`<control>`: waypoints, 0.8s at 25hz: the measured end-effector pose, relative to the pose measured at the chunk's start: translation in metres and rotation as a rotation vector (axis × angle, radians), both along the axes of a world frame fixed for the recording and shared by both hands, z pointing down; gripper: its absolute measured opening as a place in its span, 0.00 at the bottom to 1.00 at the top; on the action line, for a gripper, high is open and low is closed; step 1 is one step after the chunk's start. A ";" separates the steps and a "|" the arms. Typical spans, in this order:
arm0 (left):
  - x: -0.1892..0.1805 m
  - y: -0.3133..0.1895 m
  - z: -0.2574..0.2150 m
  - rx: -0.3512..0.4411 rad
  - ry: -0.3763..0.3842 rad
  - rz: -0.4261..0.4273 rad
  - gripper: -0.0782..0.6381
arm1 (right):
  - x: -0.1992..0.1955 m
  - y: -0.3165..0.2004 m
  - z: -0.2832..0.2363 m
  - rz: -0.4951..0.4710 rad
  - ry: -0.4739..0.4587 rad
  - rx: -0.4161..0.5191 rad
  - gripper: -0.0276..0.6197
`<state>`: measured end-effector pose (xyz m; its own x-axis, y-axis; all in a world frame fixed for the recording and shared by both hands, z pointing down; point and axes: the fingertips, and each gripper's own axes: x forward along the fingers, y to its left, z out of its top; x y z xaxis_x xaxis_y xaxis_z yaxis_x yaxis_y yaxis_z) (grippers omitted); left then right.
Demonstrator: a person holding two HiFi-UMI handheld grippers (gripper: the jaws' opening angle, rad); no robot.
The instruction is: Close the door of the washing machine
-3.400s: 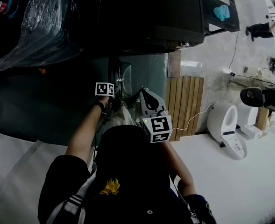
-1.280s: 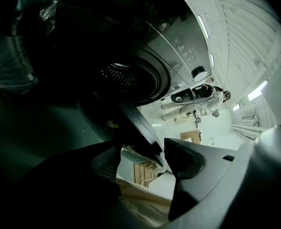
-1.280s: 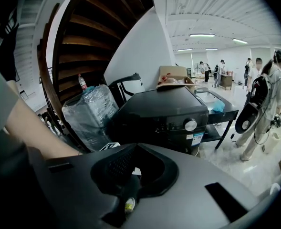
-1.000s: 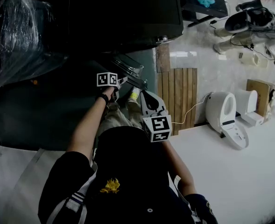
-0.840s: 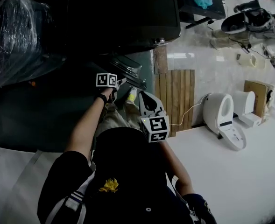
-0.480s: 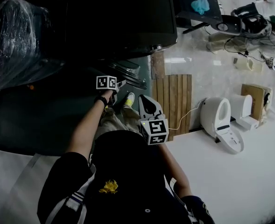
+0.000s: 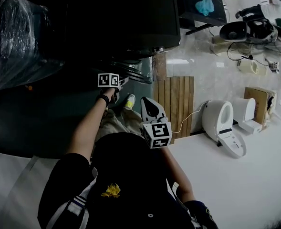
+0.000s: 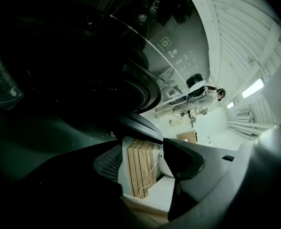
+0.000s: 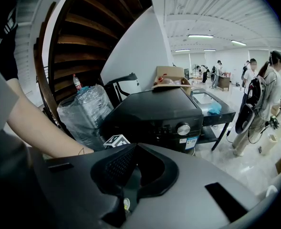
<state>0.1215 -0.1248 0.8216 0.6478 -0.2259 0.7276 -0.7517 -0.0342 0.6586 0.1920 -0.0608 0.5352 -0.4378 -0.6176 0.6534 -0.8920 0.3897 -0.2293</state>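
The black washing machine [image 7: 126,18] fills the top of the head view; its knob and front panel [image 9: 181,128] face the right gripper view. Its round door [image 7: 130,73] lies nearly flat against the machine's front, and the rim [image 8: 135,87] looms close in the left gripper view. My left gripper [image 7: 121,82] is right at the door's edge. Its jaws [image 8: 145,156] are open and closing a little, with nothing between them. My right gripper [image 7: 148,103] hangs lower, apart from the door, and its jaws [image 9: 133,149] are shut and empty.
A plastic-wrapped bundle [image 7: 16,32] stands left of the machine. A wooden slatted board [image 7: 174,104] and a white toilet-shaped unit [image 7: 221,123] lie on the floor to the right. A low table with a blue cloth [image 7: 204,6] and standing people [image 9: 269,89] are beyond.
The door has swung in from standing open to nearly flat against the machine. My left gripper followed it inward. The right gripper stayed where it was.
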 end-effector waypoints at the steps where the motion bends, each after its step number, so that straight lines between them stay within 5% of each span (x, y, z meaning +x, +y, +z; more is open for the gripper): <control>1: 0.000 -0.003 0.000 0.003 0.003 0.001 0.50 | 0.001 -0.001 0.000 0.000 0.001 0.000 0.08; 20: 0.001 -0.074 -0.006 0.136 -0.057 -0.086 0.38 | 0.016 0.003 0.008 0.016 0.002 -0.026 0.08</control>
<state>0.1223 -0.1993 0.8159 0.5806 -0.3780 0.7211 -0.7914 -0.0542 0.6088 0.2082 -0.0574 0.5436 -0.4265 -0.6076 0.6701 -0.8986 0.3691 -0.2373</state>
